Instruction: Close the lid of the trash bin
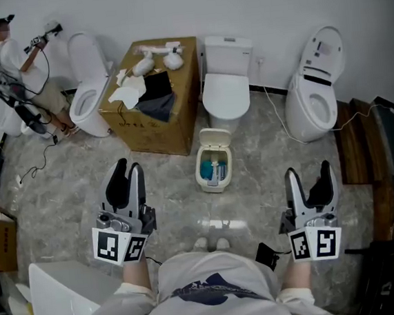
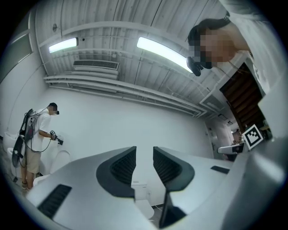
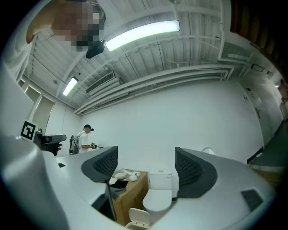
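Trash bin sits on the marbled floor, ahead of and between both grippers, touching neither. It's rounded cream plastic with the lid up. Left gripper: jaws slightly apart, empty. Right gripper: jaws wide apart, empty, ribbed black pads.

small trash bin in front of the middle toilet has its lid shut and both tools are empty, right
No, the lid of the trash bin stands open, as the head view shows. It does sit in front of the middle toilet, and the left tool and right tool are empty.
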